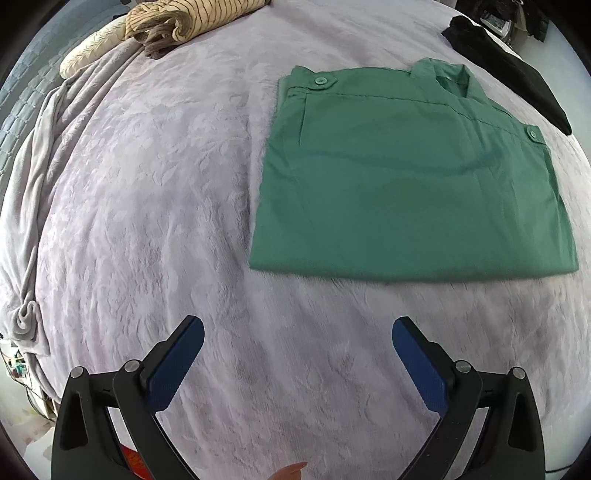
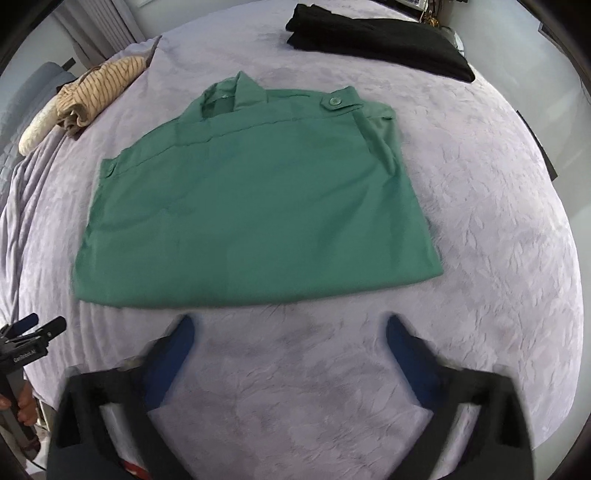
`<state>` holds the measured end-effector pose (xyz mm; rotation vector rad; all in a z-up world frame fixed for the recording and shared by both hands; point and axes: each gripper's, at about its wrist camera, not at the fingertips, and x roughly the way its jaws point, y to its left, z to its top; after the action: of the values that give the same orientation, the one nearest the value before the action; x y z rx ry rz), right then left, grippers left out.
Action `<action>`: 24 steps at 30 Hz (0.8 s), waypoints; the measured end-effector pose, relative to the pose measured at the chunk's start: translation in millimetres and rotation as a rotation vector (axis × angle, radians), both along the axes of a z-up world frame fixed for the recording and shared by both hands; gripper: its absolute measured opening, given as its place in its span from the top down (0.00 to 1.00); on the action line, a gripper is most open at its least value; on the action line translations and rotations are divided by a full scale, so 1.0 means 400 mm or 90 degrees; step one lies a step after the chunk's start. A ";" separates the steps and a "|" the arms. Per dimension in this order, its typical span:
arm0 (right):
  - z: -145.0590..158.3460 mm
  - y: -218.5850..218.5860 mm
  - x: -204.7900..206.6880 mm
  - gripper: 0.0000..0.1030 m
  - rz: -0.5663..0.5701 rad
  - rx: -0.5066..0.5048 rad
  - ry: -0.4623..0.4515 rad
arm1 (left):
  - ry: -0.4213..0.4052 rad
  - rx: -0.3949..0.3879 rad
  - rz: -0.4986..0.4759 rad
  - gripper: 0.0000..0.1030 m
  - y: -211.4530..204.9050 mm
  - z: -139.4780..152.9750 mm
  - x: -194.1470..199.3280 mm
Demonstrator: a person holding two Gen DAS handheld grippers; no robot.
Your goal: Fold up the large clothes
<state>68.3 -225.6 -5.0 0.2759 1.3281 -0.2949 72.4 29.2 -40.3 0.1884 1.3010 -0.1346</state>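
A green shirt (image 1: pixel 410 184) lies folded into a flat rectangle on the lilac bedspread (image 1: pixel 155 206), collar at the far side, a buttoned tab on each shoulder. It also shows in the right wrist view (image 2: pixel 255 218). My left gripper (image 1: pixel 297 328) is open and empty, above the bedspread, near and left of the shirt's near edge. My right gripper (image 2: pixel 290 326) is open and empty, just short of the shirt's near edge. The left gripper also shows at the left edge of the right wrist view (image 2: pixel 40 325).
A folded striped beige garment (image 1: pixel 184 20) and a cream pillow (image 1: pixel 90 50) lie at the far left. A folded black garment (image 2: pixel 380 48) lies beyond the shirt. A bunched grey blanket (image 1: pixel 29 206) runs along the bed's left edge.
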 end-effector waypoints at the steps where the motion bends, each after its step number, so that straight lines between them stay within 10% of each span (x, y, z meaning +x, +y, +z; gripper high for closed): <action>1: -0.003 0.007 -0.003 0.00 0.001 0.003 0.004 | 0.001 0.001 -0.004 0.01 -0.001 0.001 -0.006; 24: -0.024 0.129 0.000 0.00 0.018 0.004 0.100 | 0.010 -0.018 -0.002 0.01 0.053 0.005 -0.033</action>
<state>68.1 -174.0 -14.5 0.2421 1.4873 -0.2933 59.2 50.5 -38.2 0.1652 1.3134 -0.1566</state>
